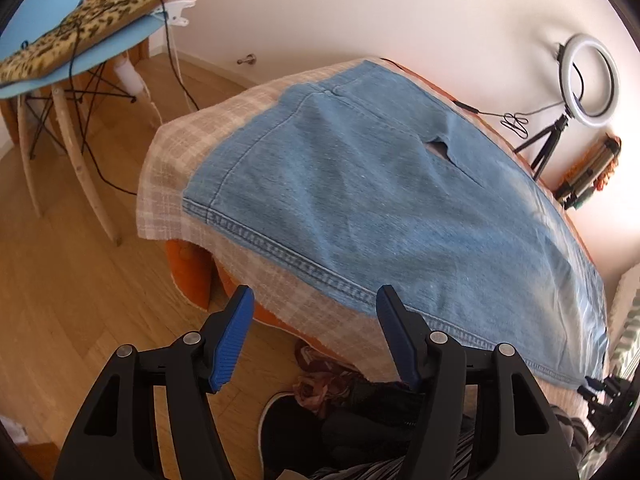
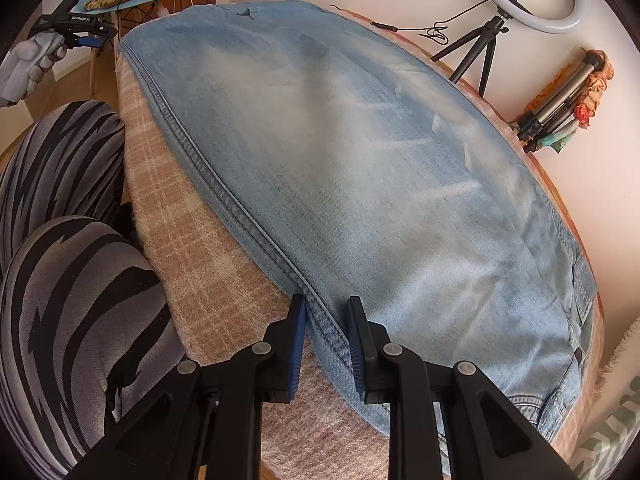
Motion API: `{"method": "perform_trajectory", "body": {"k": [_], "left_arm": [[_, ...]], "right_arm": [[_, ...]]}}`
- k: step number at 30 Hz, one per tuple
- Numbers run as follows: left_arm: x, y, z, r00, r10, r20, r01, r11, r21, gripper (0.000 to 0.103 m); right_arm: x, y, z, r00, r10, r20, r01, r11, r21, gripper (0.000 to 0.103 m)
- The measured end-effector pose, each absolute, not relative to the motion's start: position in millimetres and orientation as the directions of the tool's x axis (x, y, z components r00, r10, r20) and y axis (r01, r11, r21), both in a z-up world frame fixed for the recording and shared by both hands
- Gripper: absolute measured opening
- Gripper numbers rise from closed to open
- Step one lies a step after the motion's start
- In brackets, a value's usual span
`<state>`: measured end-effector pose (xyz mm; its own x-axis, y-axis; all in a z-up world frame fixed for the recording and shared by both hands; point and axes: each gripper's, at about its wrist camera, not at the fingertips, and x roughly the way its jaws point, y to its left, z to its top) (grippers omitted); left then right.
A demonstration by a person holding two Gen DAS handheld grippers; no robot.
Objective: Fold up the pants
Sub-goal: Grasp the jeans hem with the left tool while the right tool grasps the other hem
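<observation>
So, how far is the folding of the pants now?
Done: the jeans lie flat on the checked blanket, apparently already doubled lengthwise. In hand: the right gripper straddles the stitched side seam, jaws still apart; the left gripper is wide open at the near edge, holding nothing. Left: grasping and folding the length over.
</observation>
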<state>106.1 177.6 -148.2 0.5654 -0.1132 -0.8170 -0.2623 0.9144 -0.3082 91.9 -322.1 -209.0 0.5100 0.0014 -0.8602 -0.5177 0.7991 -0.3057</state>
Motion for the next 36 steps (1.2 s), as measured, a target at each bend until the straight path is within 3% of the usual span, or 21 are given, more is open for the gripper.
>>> {"method": "perform_trajectory", "body": {"k": [9, 14, 16, 21, 22, 26, 27, 30, 36], "left_arm": [[125, 228, -178, 0.605, -0.193, -0.772, -0.395, 0.77, -0.501, 0.063], [125, 237, -183, 0.639, -0.211, -0.74, -0.426, 0.704, -0.569, 0.057], [125, 238, -182, 0.651, -0.203, -0.732, -0.432, 0.694, -0.576, 0.038], [127, 238, -178, 0.668, -0.158, -0.727, -0.435, 0.709, -0.554, 0.013], [126, 239, -177, 0.677, -0.158, -0.719, -0.427, 0.711, -0.558, 0.012], [122, 243, -187, 0.667, -0.195, -0.719, -0.423, 0.694, -0.582, 0.013], [121, 245, -192, 0.66, -0.203, -0.723, -0.432, 0.686, -0.586, 0.018], [117, 254, -204, 0.658, -0.215, -0.721, -0.476, 0.624, -0.62, 0.052], [117, 260, -218, 0.712, -0.255, -0.654, -0.472, 0.516, -0.715, 0.053]], "right_arm": [[97, -322, -195, 0.534, -0.013, -0.845, -0.494, 0.806, -0.325, 0.015], [97, -319, -191, 0.545, -0.029, -0.838, -0.486, 0.803, -0.344, 0.015], [98, -319, -189, 0.549, -0.031, -0.835, -0.479, 0.807, -0.345, 0.015], [99, -318, -188, 0.554, -0.04, -0.831, -0.471, 0.809, -0.352, 0.015], [99, -317, -188, 0.554, -0.041, -0.832, -0.469, 0.81, -0.353, 0.015], [97, -318, -189, 0.55, -0.043, -0.834, -0.469, 0.81, -0.351, 0.015], [97, -318, -189, 0.551, -0.044, -0.834, -0.468, 0.81, -0.352, 0.015], [97, -317, -189, 0.552, -0.052, -0.832, -0.468, 0.806, -0.361, 0.015], [99, -315, -187, 0.553, -0.066, -0.83, -0.464, 0.804, -0.372, 0.015]]}}
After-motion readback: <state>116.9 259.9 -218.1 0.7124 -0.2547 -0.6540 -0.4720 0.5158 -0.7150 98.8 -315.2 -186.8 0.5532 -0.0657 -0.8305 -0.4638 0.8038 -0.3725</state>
